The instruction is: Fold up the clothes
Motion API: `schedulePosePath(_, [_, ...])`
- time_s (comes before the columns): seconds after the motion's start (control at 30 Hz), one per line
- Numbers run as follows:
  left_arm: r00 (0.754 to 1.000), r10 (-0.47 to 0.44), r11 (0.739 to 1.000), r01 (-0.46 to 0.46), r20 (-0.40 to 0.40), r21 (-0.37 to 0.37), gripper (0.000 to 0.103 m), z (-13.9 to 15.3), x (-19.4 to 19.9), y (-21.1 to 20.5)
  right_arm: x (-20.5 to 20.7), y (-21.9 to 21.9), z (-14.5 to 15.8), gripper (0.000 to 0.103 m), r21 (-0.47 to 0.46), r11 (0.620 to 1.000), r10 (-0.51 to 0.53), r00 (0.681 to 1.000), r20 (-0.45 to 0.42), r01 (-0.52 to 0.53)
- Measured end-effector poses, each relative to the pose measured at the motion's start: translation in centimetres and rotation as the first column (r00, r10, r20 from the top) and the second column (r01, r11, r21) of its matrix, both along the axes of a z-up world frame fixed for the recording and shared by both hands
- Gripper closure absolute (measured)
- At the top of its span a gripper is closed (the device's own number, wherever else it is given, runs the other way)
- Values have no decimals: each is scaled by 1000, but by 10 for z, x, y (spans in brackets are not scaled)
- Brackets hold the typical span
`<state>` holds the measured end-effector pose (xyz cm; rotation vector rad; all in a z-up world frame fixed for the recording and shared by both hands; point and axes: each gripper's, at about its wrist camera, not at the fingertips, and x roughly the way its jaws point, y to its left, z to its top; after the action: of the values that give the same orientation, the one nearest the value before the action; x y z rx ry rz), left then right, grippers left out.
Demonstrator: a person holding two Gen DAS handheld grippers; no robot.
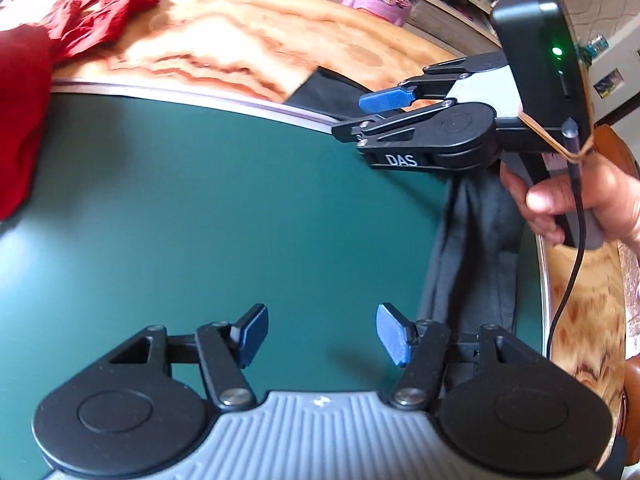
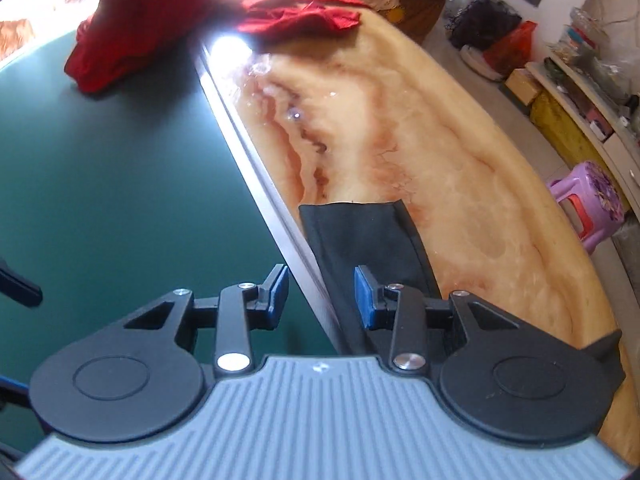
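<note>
Left wrist view: the left gripper [image 1: 322, 334] gapes empty over the green mat [image 1: 200, 208]; the right gripper [image 1: 360, 114], also unloaded, hovers above the dark garment [image 1: 476, 248] on the bench [image 1: 240, 40]. Right wrist view alone shows that garment's folded end [image 2: 360, 232] and the whole red garment [image 2: 160, 20].

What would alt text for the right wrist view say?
An open tool hangs over the strip where a green mat meets a marbled table, with a dark garment just ahead. Red clothes lie heaped farther off.
</note>
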<state>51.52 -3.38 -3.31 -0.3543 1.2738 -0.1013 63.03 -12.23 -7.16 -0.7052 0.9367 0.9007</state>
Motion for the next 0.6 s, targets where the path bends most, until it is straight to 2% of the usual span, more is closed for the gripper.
schedulePosePath(0.07, [1000, -2, 1000, 2, 4, -13, 37, 1, -1, 3, 7, 4, -4, 90, -26, 999, 19, 1000, -23, -20])
schedulePosePath(0.2, [999, -34, 998, 34, 7, -49, 37, 1, -6, -2, 19, 10, -9, 95, -63, 997, 50, 996, -68, -54])
schedulePosePath(0.27, [998, -60, 997, 60, 3, -57, 37, -3, -12, -9, 24, 5, -3, 101, -49, 998, 38, 996, -83, -42])
schedulePosePath(0.33, [997, -79, 994, 78, -1, -78, 37, -7, -16, -16, 31, -3, 5, 101, -28, 999, 12, 995, -94, -14])
schedulePosePath(0.43, [995, -101, 990, 99, -11, -100, 37, -12, -19, -29, 51, -20, 20, 101, 28, 997, -69, 992, -108, 72])
schedulePosePath(0.5, [993, -117, 987, 115, -15, -112, 37, -15, -20, -38, 71, -38, 33, 101, 89, 983, -151, 980, -129, 163])
schedulePosePath(0.6, [989, -145, 982, 142, -14, -122, 37, -18, -19, -51, 106, -77, 54, 101, 191, 923, -307, 939, -153, 333])
